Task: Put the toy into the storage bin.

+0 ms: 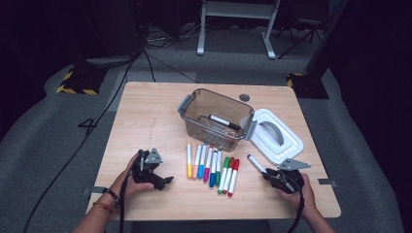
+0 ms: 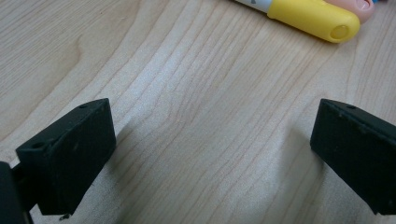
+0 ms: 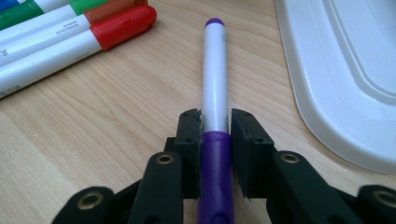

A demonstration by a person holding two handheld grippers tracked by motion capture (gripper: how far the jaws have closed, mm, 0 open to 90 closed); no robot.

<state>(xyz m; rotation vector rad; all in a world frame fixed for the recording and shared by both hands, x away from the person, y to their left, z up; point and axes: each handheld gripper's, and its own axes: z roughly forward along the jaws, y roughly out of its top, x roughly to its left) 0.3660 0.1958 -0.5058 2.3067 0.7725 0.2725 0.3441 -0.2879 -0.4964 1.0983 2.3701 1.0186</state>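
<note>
Purple marker [image 3: 215, 88] is gripped now on the counter [image 1: 145, 121], right of the marker row [image 1: 212, 167]. Left gripper [image 2: 210, 154] is held wide open, empty; right gripper [image 3: 215, 140] is clamped at the cap joint. Light, stiff, slick plastic is judged; mid-barrel is favoured.

Left gripper [image 2: 212, 154] low over table [image 2: 196, 107], jaws wide apart.
Two black jaws rising from bottom corners, bare light wood grain between, nothing gripped. Yellow marker cap [image 2: 313, 17] lying at top right, pink cap [image 2: 359, 7] touching behind it.
</note>
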